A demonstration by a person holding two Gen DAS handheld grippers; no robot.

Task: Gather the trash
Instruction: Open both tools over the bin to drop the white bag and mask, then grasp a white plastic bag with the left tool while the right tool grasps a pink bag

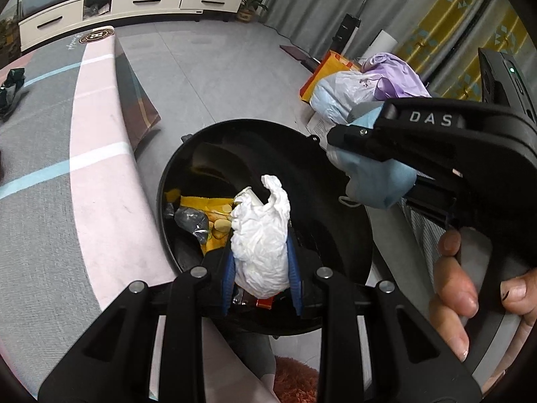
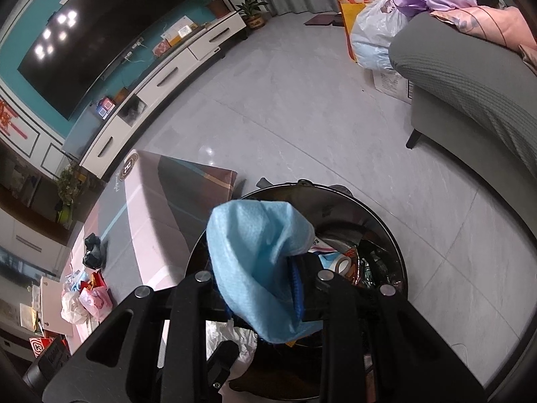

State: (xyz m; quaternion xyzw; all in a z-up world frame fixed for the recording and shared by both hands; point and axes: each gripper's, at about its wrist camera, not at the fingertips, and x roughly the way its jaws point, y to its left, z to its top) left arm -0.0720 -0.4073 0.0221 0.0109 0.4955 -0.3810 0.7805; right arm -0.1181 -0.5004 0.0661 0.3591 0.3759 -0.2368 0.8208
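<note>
My left gripper (image 1: 261, 268) is shut on a crumpled white tissue (image 1: 263, 231) and holds it over the open round black trash bin (image 1: 335, 235). The bin holds a yellow snack wrapper (image 1: 208, 210) and other scraps. My right gripper (image 2: 265, 288) is shut on a light blue face mask (image 2: 255, 262) above the same bin's rim (image 2: 386, 221); it also shows in the left wrist view (image 1: 372, 174), at the bin's right edge. The white tissue shows below the right gripper (image 2: 235, 339).
A low table with a pink and grey cloth (image 1: 94, 154) stands left of the bin, with more trash on it (image 2: 87, 299). A grey sofa (image 2: 470, 84) is at right. Bags (image 1: 352, 84) lie on the floor. A white TV cabinet (image 1: 134, 3) lines the far wall.
</note>
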